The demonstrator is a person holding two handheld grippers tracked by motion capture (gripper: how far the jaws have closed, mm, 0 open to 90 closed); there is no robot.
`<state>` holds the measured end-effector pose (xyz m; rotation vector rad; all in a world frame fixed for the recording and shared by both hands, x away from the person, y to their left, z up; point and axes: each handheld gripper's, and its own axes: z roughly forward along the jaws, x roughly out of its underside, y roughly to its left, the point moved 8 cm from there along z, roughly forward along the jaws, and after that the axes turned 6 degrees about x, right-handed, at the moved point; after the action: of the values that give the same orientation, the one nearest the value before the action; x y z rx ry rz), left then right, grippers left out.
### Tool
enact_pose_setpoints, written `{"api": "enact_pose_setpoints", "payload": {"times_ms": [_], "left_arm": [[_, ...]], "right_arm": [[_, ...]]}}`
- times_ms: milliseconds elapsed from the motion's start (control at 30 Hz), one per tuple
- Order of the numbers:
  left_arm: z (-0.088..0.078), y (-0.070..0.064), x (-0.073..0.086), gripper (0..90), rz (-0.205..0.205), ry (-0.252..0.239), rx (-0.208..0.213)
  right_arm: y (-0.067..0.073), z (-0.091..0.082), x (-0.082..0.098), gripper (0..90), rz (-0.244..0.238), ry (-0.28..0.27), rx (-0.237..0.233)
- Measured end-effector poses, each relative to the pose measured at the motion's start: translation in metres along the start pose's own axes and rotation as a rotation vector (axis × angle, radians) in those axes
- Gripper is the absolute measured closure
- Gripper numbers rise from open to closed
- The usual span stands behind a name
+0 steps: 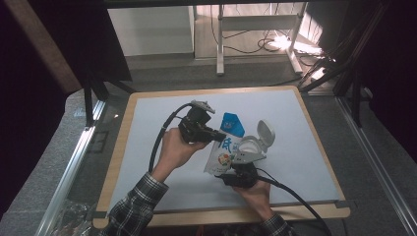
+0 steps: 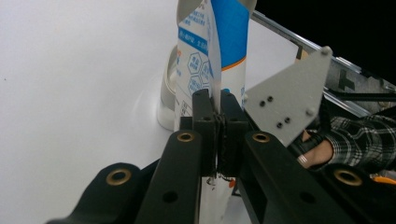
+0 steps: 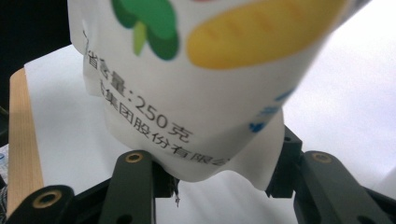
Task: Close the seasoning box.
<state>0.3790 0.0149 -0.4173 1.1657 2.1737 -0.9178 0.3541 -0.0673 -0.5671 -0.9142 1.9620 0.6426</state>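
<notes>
A blue-and-white pouch (image 1: 227, 142) with printed vegetables and Chinese text is held up over the middle of the white mat (image 1: 295, 118). My left gripper (image 1: 219, 136) comes in from the left and is shut on the pouch's side seam; in the left gripper view the jaws (image 2: 218, 109) pinch that thin edge of the pouch (image 2: 224, 42). My right gripper (image 1: 230, 173) sits below the pouch. In the right gripper view its jaws (image 3: 219, 172) close around the bottom edge of the pouch (image 3: 187, 70).
A white tub (image 1: 255, 140) with its flip lid open stands on the mat just right of the pouch, and the tub (image 2: 166, 102) sits behind the pouch in the left gripper view. A wooden rim (image 1: 118, 147) borders the mat. Metal rails run along both sides.
</notes>
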Motion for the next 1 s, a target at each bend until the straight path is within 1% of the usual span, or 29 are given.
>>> {"api": "enact_pose_setpoints", "payload": {"times_ms": [100,200,300,400,500,600,733,767,900,933,1000], "left_arm": [[-0.002,0.0,0.003,87.9,0.005,0.008,0.002],[-0.004,0.001,0.006,87.9,0.005,0.01,0.003],[-0.007,0.003,0.009,88.0,0.004,0.012,-0.002],[-0.008,0.005,0.011,88.7,0.009,0.004,-0.015],[-0.01,0.007,0.013,89.3,0.002,-0.011,-0.025],[-0.01,0.008,0.014,89.6,0.007,-0.024,-0.033],[-0.013,0.008,0.014,89.7,0.012,-0.037,-0.04],[-0.013,0.008,0.014,89.7,0.008,-0.042,-0.04],[-0.016,0.011,0.016,89.7,0.005,-0.058,-0.055],[-0.017,0.012,0.016,89.8,0.005,-0.058,-0.062],[-0.018,0.015,0.018,89.8,0.005,-0.056,-0.086]], "right_arm": [[-0.002,0.001,0.001,55.6,-0.003,0.001,0.002],[-0.002,0.001,0.002,55.7,0.007,0.005,0.004],[-0.005,0.002,0.003,55.6,-0.001,0.006,0.012],[-0.006,0.002,0.003,55.4,0.0,0.009,0.012],[-0.006,0.002,0.003,54.9,0.002,0.008,0.009],[-0.005,0.002,0.003,54.2,0.003,0.008,-0.001],[-0.005,0.002,0.005,53.0,-0.006,0.018,-0.009],[-0.005,0.003,0.005,52.7,-0.01,0.021,-0.009],[-0.004,0.003,0.007,51.3,-0.014,0.034,-0.015],[-0.003,0.002,0.007,51.2,-0.005,0.041,-0.02],[-0.004,0.002,0.008,50.8,-0.016,0.045,-0.018]]}}
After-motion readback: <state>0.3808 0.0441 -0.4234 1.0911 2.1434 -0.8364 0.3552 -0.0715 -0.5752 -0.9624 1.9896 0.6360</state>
